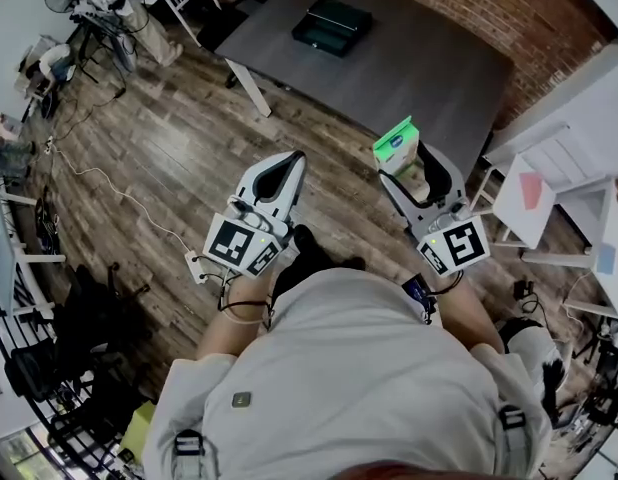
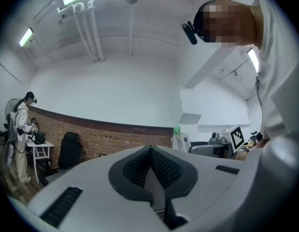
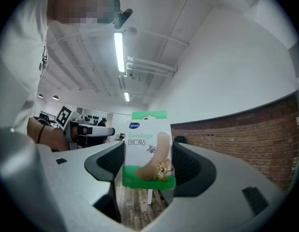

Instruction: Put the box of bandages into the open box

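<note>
The box of bandages (image 3: 148, 151) was held up in the air by the right gripper (image 1: 416, 171). It had not yet been put into the open box (image 1: 332, 25). The open box was seen lying on the grey table (image 1: 429, 68), well apart from the box of bandages. Some wooden floor (image 1: 179, 138) was seen between the person and the table. So the picking up was judged to be done. The carrying over to the table and the putting in were judged to be left.

The jaws of the right claw were spread wide. The box of bandages was squeezed between the two dark pads (image 3: 107, 162), one on each side. The box was held upright, with its picture side turned to the gripper's camera. Its top was seen sticking out past the jaws.

The left gripper (image 2: 150, 153) was closed up tight, jaw against jaw. Nothing was held in it. It was held beside the right one, over the floor.
</note>
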The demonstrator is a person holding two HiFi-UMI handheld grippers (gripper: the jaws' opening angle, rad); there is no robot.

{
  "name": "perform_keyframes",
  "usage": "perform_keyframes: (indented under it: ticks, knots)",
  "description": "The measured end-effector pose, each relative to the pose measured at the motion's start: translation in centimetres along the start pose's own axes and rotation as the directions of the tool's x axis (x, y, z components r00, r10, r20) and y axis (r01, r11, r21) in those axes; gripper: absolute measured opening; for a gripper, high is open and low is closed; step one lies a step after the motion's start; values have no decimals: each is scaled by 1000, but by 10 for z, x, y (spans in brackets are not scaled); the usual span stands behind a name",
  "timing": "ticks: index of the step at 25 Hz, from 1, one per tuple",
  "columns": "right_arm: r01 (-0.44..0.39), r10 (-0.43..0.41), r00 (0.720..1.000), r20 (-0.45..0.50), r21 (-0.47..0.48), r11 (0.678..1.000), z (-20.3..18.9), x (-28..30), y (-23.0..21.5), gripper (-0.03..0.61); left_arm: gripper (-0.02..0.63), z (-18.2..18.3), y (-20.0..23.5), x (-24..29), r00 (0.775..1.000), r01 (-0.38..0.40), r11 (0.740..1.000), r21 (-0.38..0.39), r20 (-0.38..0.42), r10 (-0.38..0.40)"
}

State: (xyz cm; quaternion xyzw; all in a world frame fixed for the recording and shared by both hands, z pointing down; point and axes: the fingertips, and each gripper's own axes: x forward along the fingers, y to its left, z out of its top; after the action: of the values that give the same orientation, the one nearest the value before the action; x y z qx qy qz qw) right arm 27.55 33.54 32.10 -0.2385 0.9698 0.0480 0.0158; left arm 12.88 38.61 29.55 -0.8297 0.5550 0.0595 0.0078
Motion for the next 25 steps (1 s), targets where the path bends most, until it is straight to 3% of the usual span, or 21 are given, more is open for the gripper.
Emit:
perform_keyframes:
  ticks: [10, 25]
  knots:
    - [6, -6, 999, -39, 19, 1000, -13, 93, -6, 304, 14, -1, 93, 7, 1000, -10, 1000, -29, 5, 10]
    - [41, -40, 997, -69, 15, 999, -10, 241, 9, 304, 14, 12, 235, 13, 999, 47, 997, -57, 14, -47]
